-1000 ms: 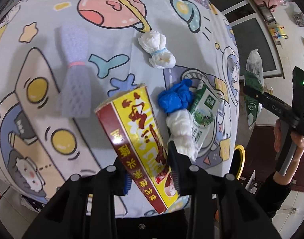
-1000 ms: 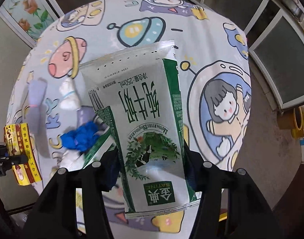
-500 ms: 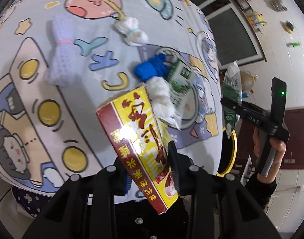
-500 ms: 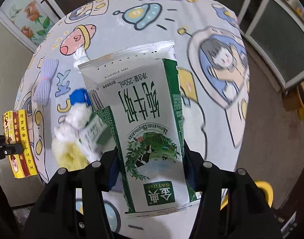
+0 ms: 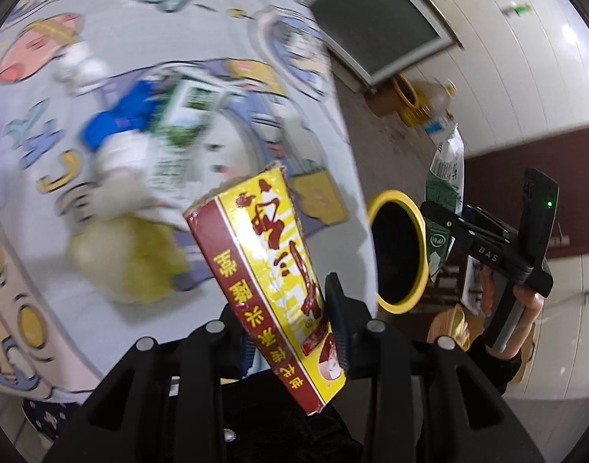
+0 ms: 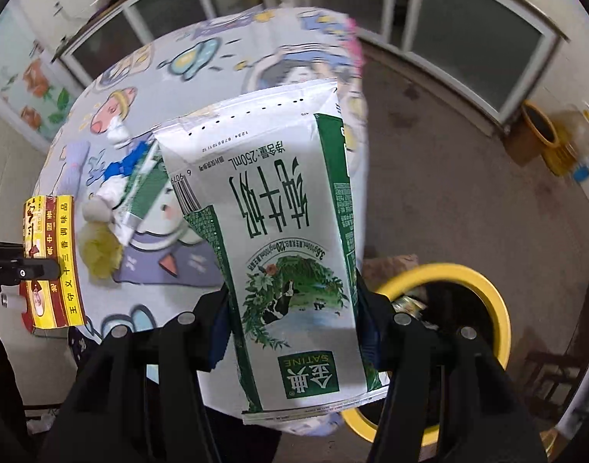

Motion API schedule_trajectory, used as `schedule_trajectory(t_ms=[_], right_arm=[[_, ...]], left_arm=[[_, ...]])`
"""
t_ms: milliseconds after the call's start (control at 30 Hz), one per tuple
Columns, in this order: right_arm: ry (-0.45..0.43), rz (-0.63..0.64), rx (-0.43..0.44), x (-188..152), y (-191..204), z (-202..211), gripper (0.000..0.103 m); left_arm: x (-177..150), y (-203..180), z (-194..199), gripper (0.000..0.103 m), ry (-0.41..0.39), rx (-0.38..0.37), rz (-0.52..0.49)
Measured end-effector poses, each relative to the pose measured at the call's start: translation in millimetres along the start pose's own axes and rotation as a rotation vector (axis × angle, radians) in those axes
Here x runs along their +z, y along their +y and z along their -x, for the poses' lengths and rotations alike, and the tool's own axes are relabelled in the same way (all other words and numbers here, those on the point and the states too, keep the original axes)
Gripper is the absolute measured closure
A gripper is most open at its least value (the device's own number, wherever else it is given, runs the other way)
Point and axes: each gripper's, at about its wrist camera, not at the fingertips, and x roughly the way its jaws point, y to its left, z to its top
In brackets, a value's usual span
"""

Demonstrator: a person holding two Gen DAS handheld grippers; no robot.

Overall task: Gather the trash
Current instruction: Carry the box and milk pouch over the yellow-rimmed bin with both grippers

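Note:
My left gripper [image 5: 290, 320] is shut on a yellow and red seasoning box [image 5: 263, 266], held tilted over the near edge of the table. My right gripper [image 6: 290, 324] is shut on a white and green milk carton [image 6: 279, 231], which hangs close to a black bin with a yellow rim [image 6: 491, 301]. From the left wrist view that bin [image 5: 418, 223] sits on the floor just past the table edge, with the right gripper [image 5: 445, 227] and its carton [image 5: 445, 177] above it. The seasoning box [image 6: 51, 262] shows at the far left of the right wrist view.
More trash lies on the cartoon-print tablecloth [image 5: 225, 38]: a second milk carton [image 5: 182, 112], a blue wad [image 5: 113, 123], white wads [image 5: 117, 162], a yellow wad [image 5: 132, 258]. A purple cloth [image 6: 76, 166] lies farther back. Another yellow bucket [image 6: 541, 131] stands by glass doors.
Both grippers have swung across the table toward its edge with their loads still held. The yellow-rimmed bin has come into view beside the table, under the right gripper.

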Motion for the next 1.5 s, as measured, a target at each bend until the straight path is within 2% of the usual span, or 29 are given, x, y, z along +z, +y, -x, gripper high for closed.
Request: schedule_trajectory(t_ms=[233, 367, 533, 733, 867, 1100, 1300, 1500], right_arm=[[-0.03, -0.136, -0.059, -45.5, -73.7, 20.3, 0.051], [-0.032, -0.208, -0.066, -70.2, -109.2, 21.0, 0.051], [-0.024, -0.298, -0.072, -98.9, -146.0, 12.5, 0.051], [0.009, -0.361, -0.068, -126.4, -170.7, -7.0, 0.05], [0.036, -0.4, -0.056, -143.2, -185.7, -20.6, 0.05], [0.052, -0.434, -0.039, -157.6, -201.1, -32.6, 0.05], [0.062, -0.462, -0.028, -161.6, -213.2, -41.0, 0.05], [0.073, -0.504, -0.024, -164.7, -222.8, -50.6, 0.048]], left_arm=[[9.4, -71.6, -50.6, 0.073, 0.073, -0.02, -0.106], [13.0, -108.5, -76.6, 0.073, 0.104, -0.03, -0.161], [15.6, -148.6, -108.8, 0.073, 0.141, -0.047, -0.219], [14.9, -186.2, -154.8, 0.073, 0.2, -0.034, -0.262], [15.1, -205.0, -190.3, 0.072, 0.244, -0.013, -0.283], [11.0, -228.0, -226.4, 0.072, 0.292, 0.005, -0.303], [11.3, -231.7, -238.3, 0.072, 0.309, 0.005, -0.309], [14.2, -229.8, -244.3, 0.065, 0.303, 0.003, -0.307]])
